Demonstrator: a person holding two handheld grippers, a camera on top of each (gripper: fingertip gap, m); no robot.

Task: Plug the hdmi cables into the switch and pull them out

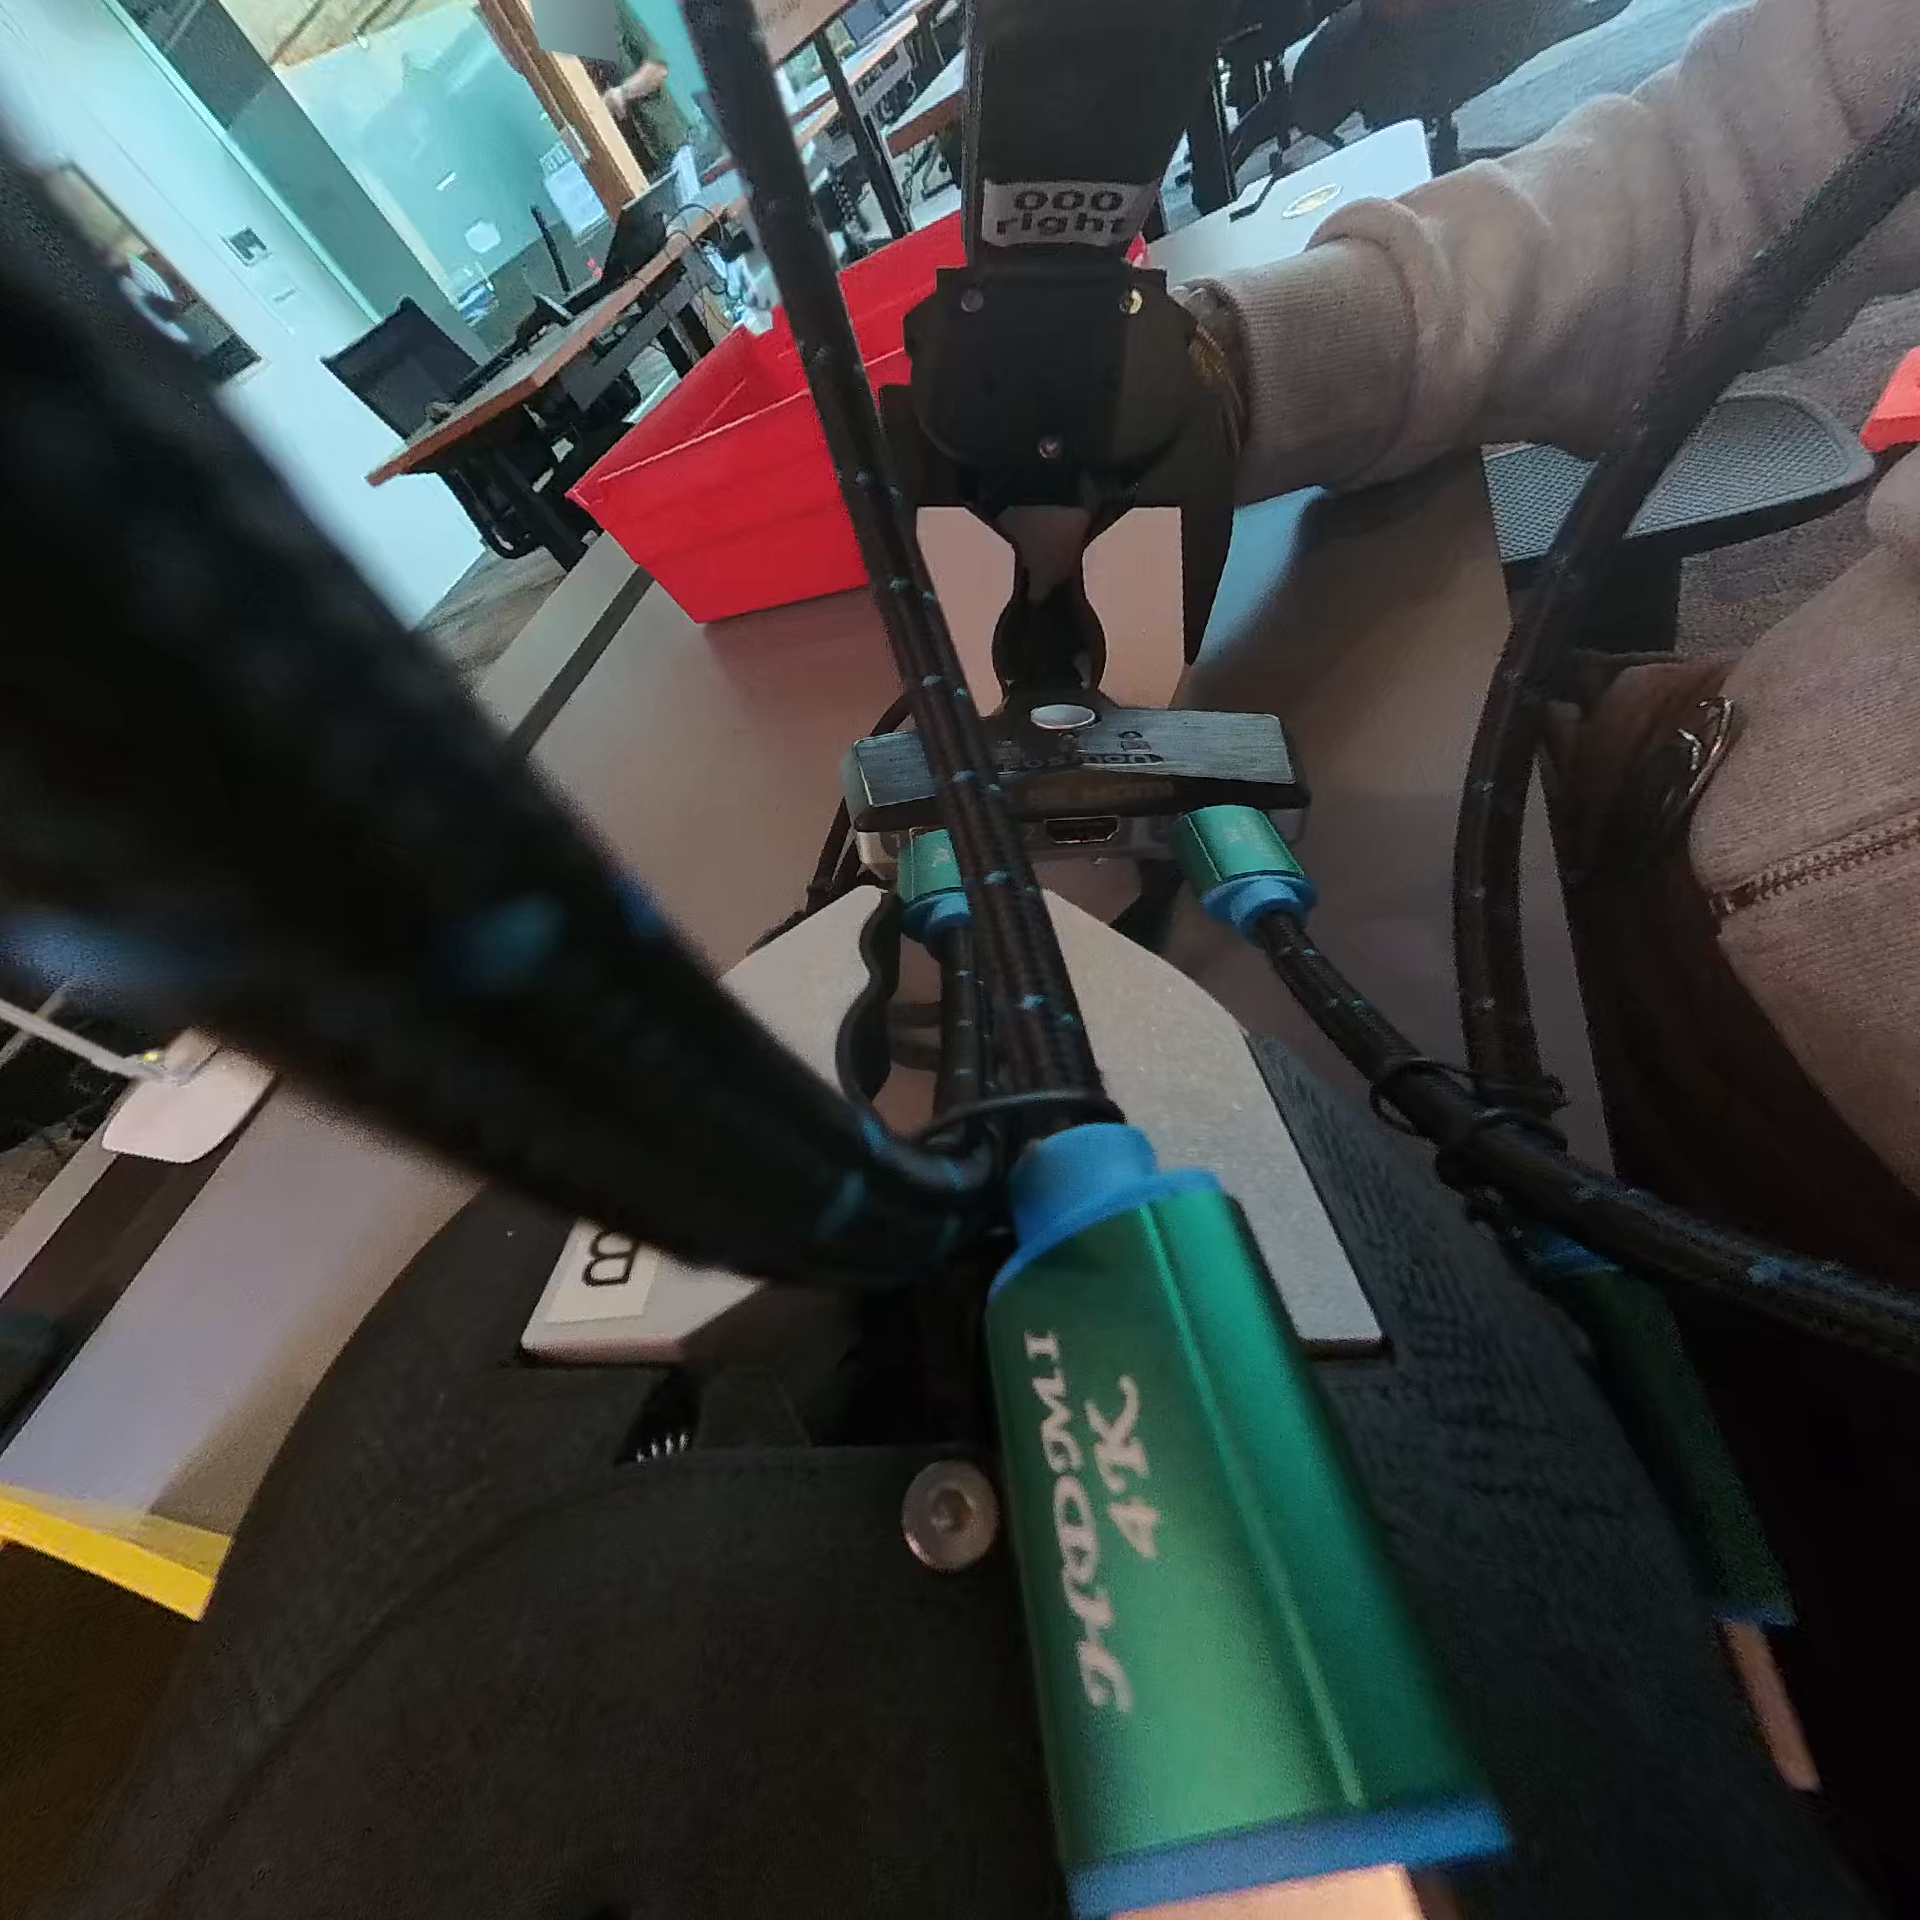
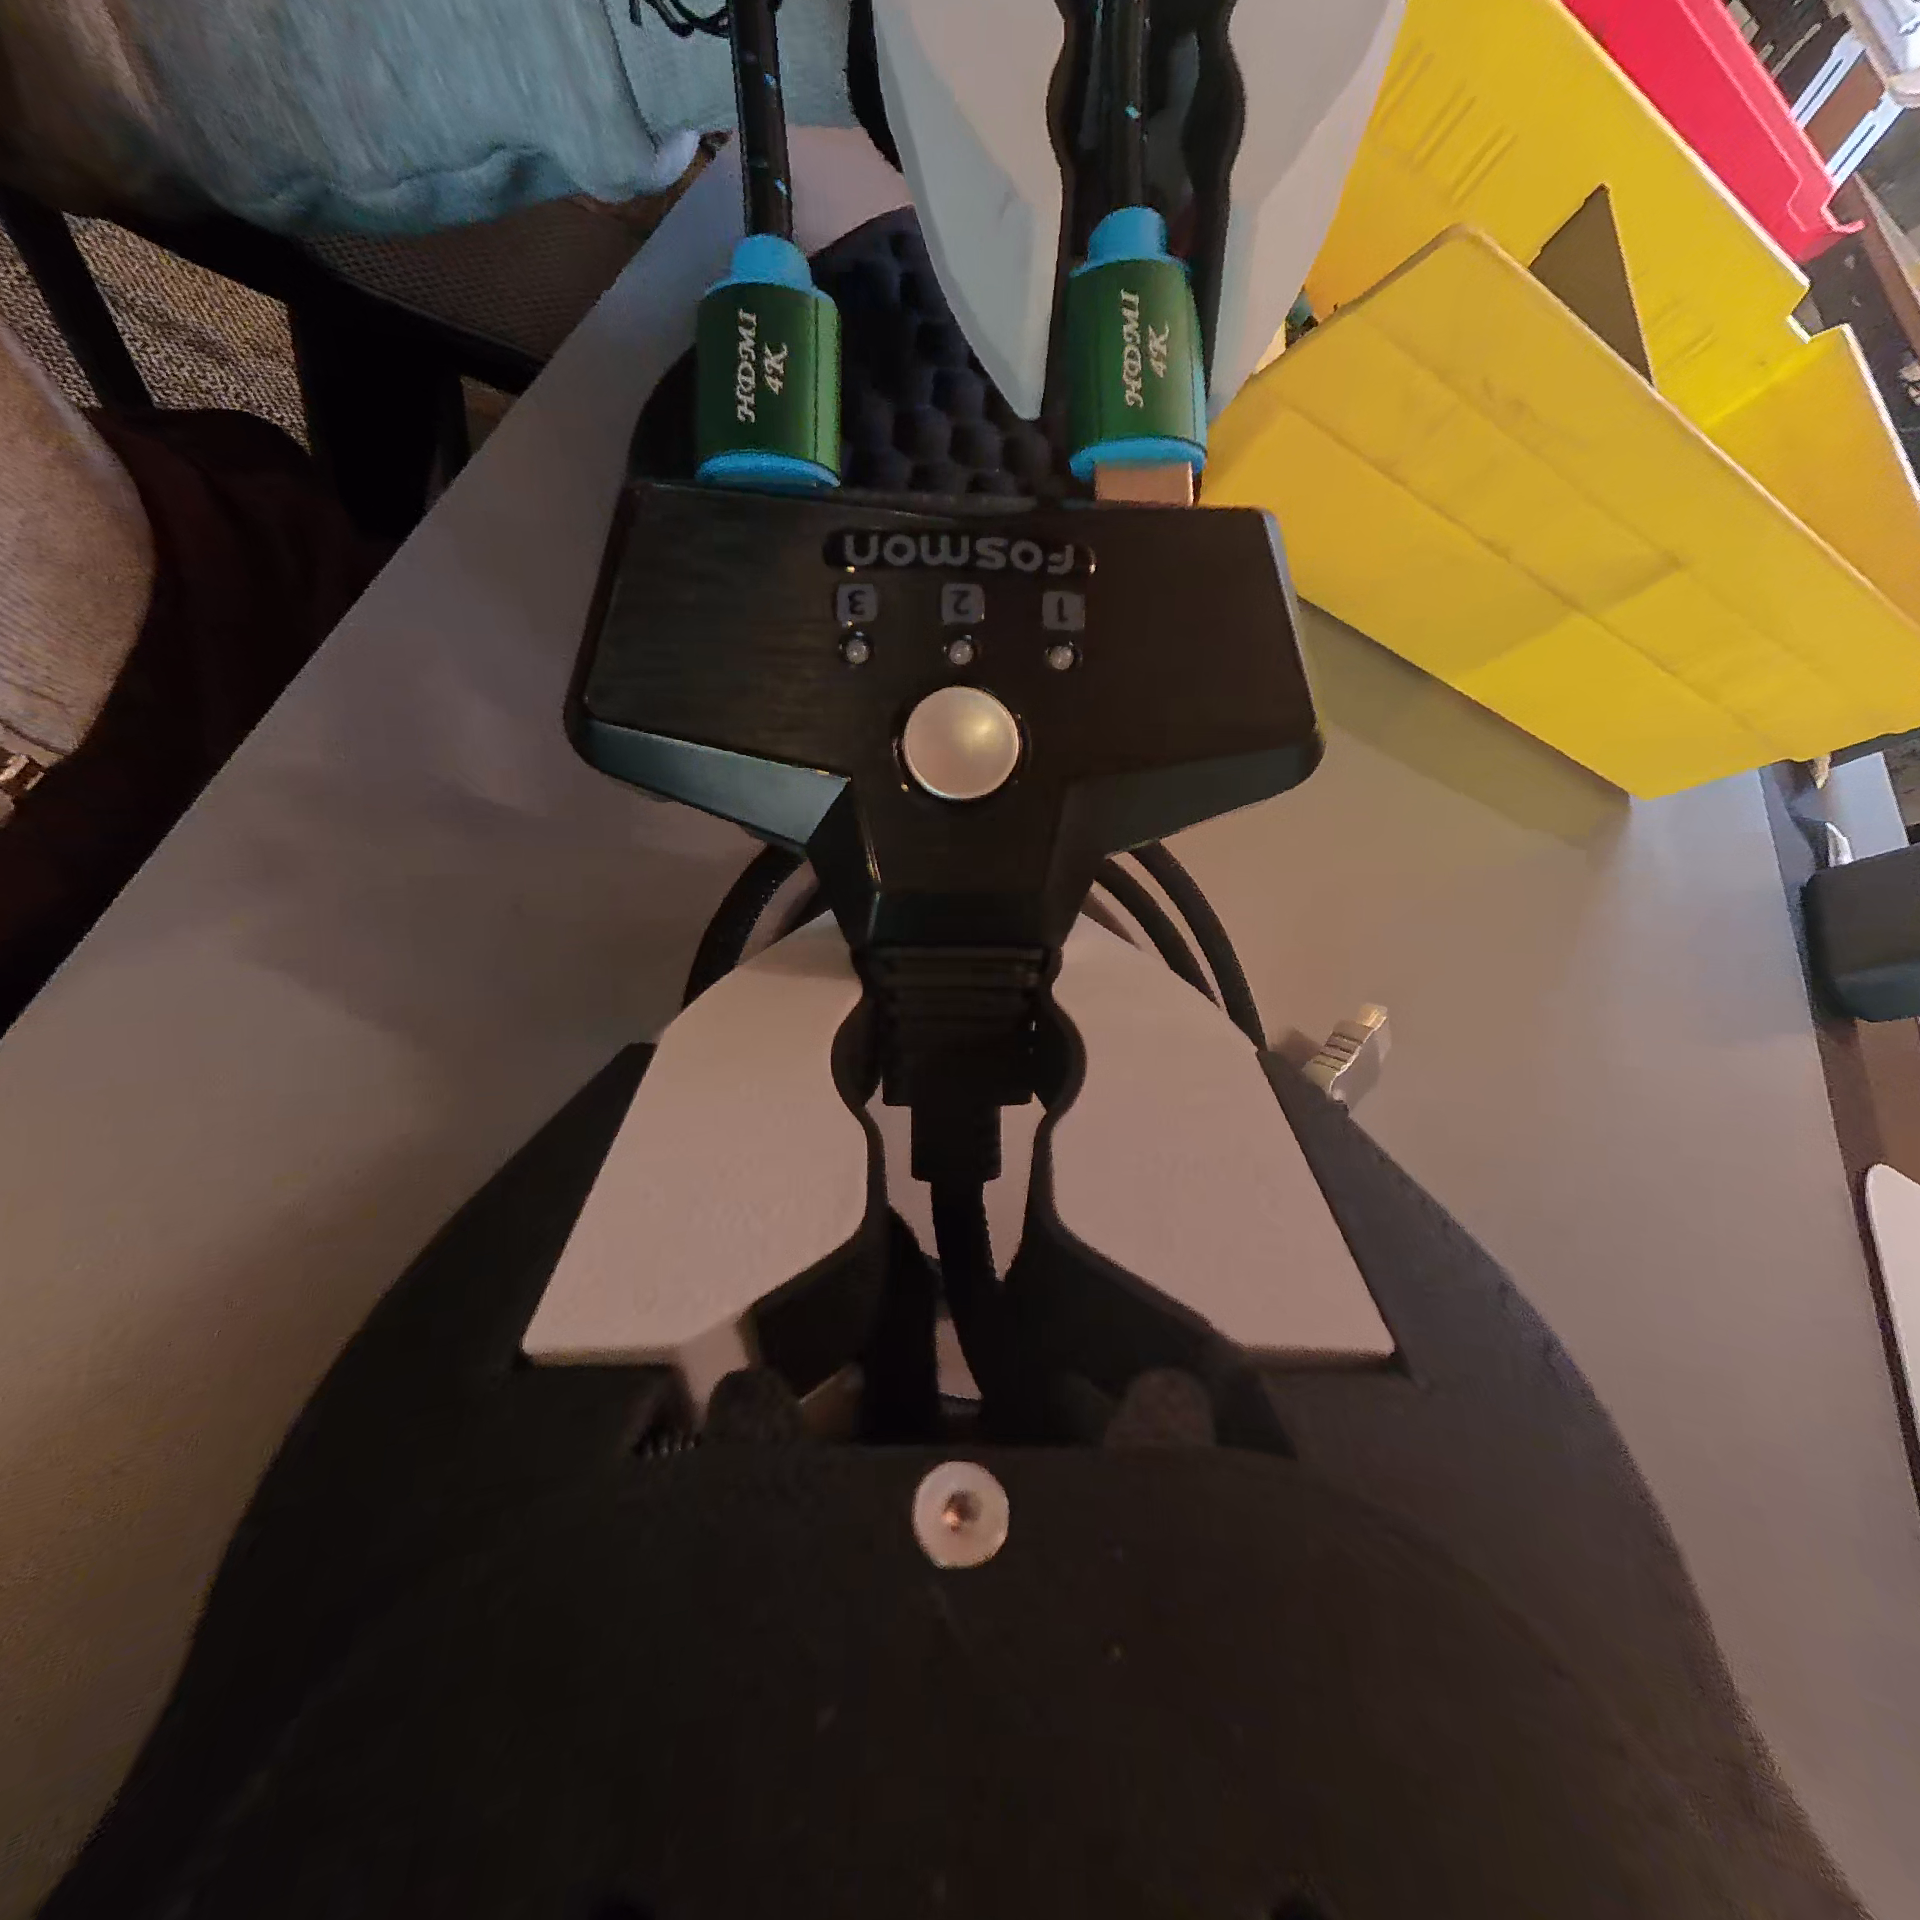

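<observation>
**Right claw pins the switch tail; one green plug sits part-way out**

Right wrist view: the right gripper (image 2: 956, 1013) is pressed together on the ribbed black tail (image 2: 956, 987) of the flat black brushed-metal HDMI switch (image 2: 935, 644), which lies on the grey table (image 2: 312, 935) at the 12 o'clock side of the claw. At the switch's far edge, a green metal HDMI plug with blue collars (image 2: 769, 384) at 11 o'clock sits fully in. A second, matching green plug (image 2: 1138, 379) at 1 o'clock shows a strip of gold connector (image 2: 1143, 483) between its collar and the switch. Yellow plastic bins (image 2: 1507, 571) stand at 2 o'clock.

From the left wrist view, the left gripper (image 1: 966, 935) has its white fingers (image 1: 1195, 1091) set close on either side of black braided cables (image 1: 997, 935). Whether they pinch the cables cannot be told. The switch's middle port (image 1: 1081, 829) is open between the two plugs. A loose third green plug (image 1: 1195, 1507) rests on the gripper body at 6 o'clock. A red plastic bin (image 1: 727, 468) stands at 11 o'clock.
</observation>
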